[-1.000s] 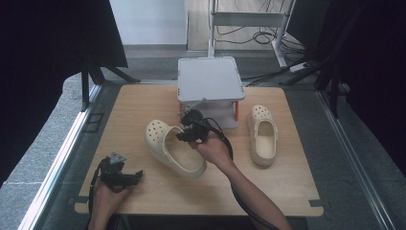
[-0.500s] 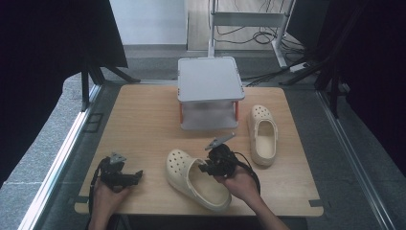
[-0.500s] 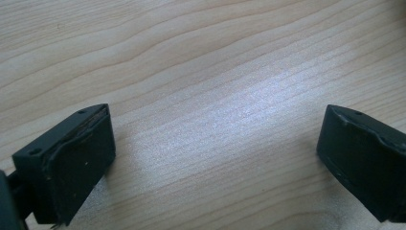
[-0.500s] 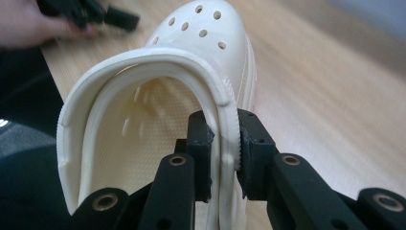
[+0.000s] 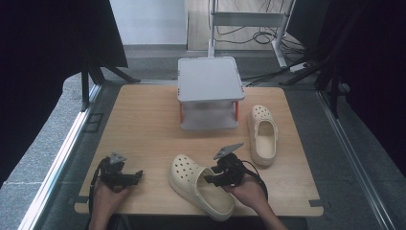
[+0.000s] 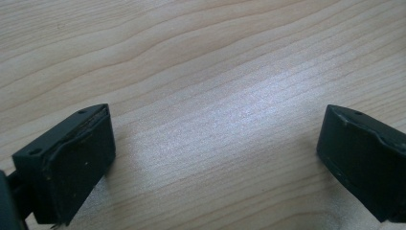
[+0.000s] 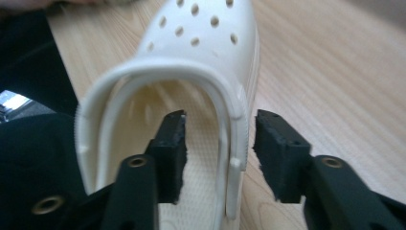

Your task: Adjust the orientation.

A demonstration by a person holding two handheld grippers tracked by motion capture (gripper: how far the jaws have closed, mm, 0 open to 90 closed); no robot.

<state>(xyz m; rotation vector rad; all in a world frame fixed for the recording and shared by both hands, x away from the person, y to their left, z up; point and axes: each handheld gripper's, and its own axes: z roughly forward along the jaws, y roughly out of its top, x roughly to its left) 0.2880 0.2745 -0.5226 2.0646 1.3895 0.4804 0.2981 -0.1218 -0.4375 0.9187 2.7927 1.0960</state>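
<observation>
One cream perforated foam clog (image 7: 191,96) lies on the light wooden table (image 5: 143,124) with its side wall between the jaws of the right gripper (image 7: 218,143), which have just been opening and stand apart from it. Beside it, the left gripper (image 6: 215,158) has wide jaws over bare wood.

Two cream clogs (image 5: 201,187) (image 5: 262,134) dotted with holes, pale wood-grain table (image 5: 143,129), grey box (image 5: 208,79).

On the table (image 5: 143,124), a stand (image 5: 209,91) sits at upper centre of the frame. One clog (image 5: 263,134) lies just right of the stand; another clog (image 5: 198,184) lies at lower centre, below the stand, well left of the first.
</observation>
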